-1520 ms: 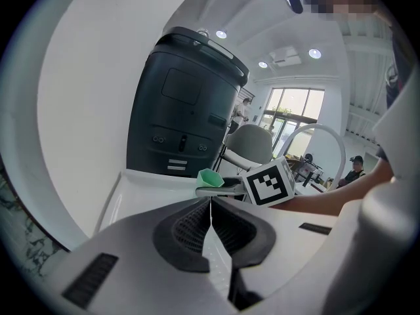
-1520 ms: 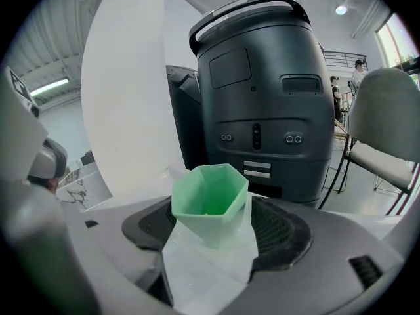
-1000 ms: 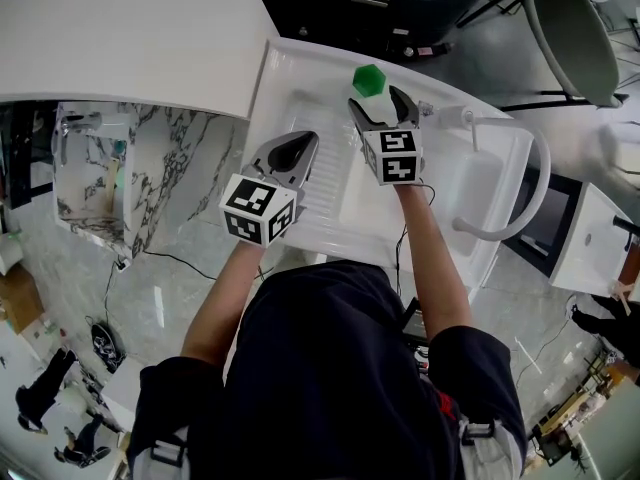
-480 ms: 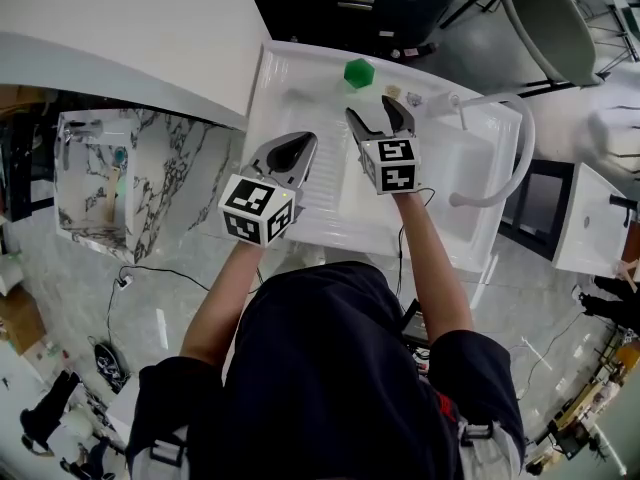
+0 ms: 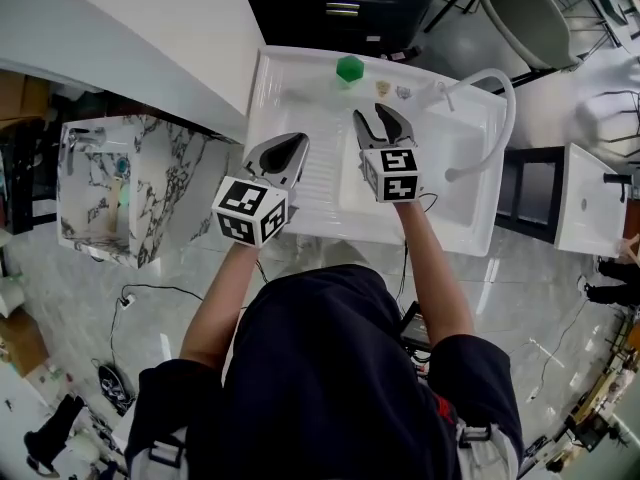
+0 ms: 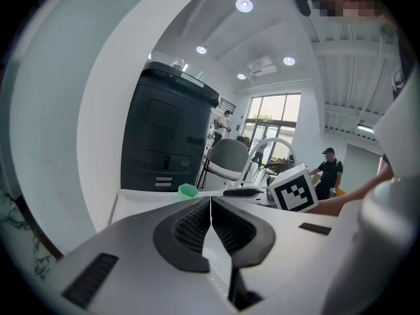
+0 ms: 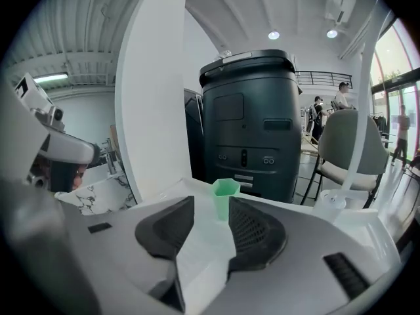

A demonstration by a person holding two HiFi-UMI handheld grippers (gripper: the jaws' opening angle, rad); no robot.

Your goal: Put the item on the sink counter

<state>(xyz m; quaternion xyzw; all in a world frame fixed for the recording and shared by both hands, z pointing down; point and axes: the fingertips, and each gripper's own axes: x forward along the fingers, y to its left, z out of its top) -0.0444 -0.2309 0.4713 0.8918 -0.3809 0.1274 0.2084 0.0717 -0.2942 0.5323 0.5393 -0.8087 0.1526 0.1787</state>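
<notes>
A small green hexagonal cup (image 5: 350,68) stands upright on the back ledge of the white sink counter (image 5: 290,78). My right gripper (image 5: 380,120) hovers nearer the person, well short of the cup; its jaws are closing with nothing between them. In the right gripper view the cup (image 7: 225,194) stands free beyond the gripper (image 7: 210,205). My left gripper (image 5: 283,148) hangs over the ribbed draining board, shut and empty. The left gripper view shows its jaws (image 6: 210,202) meeting, with the cup (image 6: 188,190) far ahead.
A sink basin (image 5: 445,183) lies to the right under a curved white faucet (image 5: 492,108). Two small objects (image 5: 383,89) sit on the ledge right of the cup. A black cabinet (image 5: 350,8) and a grey chair (image 5: 520,13) stand behind; a marble unit (image 5: 110,183) is at the left.
My right gripper has drawn back from the green cup, which stays on the ledge, and its jaws have narrowed. The left gripper has barely moved.
</notes>
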